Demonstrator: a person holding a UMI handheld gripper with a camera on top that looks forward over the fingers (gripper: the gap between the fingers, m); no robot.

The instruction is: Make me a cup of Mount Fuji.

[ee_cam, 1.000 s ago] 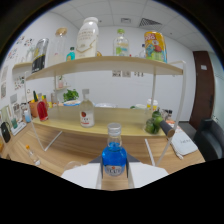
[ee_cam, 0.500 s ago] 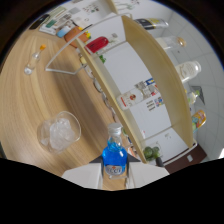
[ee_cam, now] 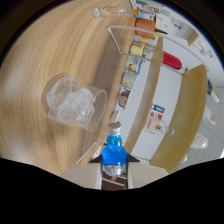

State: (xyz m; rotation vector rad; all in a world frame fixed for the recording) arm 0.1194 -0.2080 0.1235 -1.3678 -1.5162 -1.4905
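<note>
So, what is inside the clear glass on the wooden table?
The clear drinking glass holds ice cubes, filling most of it. Whether any liquid lies under the ice cannot be seen. The blue bottle with the silver cap, held in the jaws, is tipped toward it.

blue bottle base hidden between fingers, shelf labels unreadable

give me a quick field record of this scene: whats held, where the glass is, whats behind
held: blue bottle gripped between both fingers of the gripper
bottle cap: on, silver
view: rolled sideways, so bottle is being tipped
glass: on the wooden table, filled with ice, just ahead of the bottle's neck
pouring: none visible yet
background: shelf with assorted bottles and cans
</note>
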